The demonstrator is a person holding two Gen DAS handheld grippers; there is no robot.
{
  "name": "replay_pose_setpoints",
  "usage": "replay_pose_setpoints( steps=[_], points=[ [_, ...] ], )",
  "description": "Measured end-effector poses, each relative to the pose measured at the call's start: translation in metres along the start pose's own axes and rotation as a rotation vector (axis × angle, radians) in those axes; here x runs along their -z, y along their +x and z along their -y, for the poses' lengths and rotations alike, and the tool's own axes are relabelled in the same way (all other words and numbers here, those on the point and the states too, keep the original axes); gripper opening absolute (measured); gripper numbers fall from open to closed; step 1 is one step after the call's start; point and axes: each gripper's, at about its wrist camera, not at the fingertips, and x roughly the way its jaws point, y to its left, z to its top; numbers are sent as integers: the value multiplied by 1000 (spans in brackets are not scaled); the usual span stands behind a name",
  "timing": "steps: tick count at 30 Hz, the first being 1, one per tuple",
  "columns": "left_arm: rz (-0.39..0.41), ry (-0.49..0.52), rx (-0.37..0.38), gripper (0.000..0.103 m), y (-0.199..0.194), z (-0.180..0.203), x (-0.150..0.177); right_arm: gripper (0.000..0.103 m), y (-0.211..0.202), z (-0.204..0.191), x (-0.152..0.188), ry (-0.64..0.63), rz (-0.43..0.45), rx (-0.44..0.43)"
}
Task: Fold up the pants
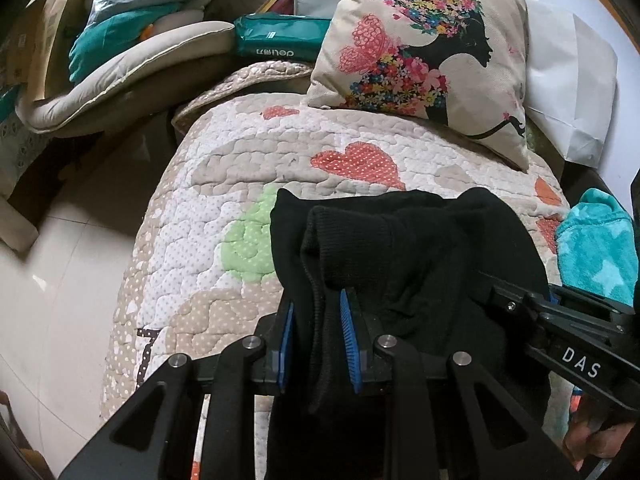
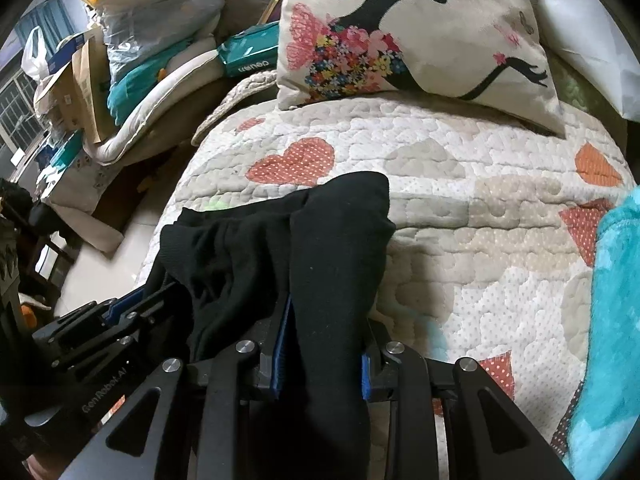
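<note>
The black knit pants [image 1: 400, 264] hang bunched between both grippers, held above the quilted sofa cover [image 1: 224, 184]. My left gripper [image 1: 318, 340] is shut on a ribbed edge of the pants, cloth pinched between its blue pads [image 1: 349, 340]. My right gripper [image 2: 326, 352] is shut on another thick fold of the pants [image 2: 336, 248]. The right gripper also shows at the right of the left wrist view [image 1: 560, 328], close beside the left one. The left gripper shows at the lower left of the right wrist view [image 2: 104, 320]. The lower part of the pants is hidden below the frames.
A floral pillow [image 1: 420, 52] leans at the back of the cover. A turquoise fleece blanket [image 2: 608, 320] lies at the right. A white paper bag [image 1: 568, 92] stands behind the pillow. Cushions, bags and boxes [image 1: 132, 40] pile at the left, with pale tiled floor [image 1: 60, 300] below.
</note>
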Motion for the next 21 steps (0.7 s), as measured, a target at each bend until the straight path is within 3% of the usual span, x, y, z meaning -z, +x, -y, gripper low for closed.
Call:
replay_pose_setpoints(
  steps=[21],
  points=[
    [-2, 0, 1, 22, 0, 0, -1, 40, -5, 7, 7, 39, 17, 20]
  ],
)
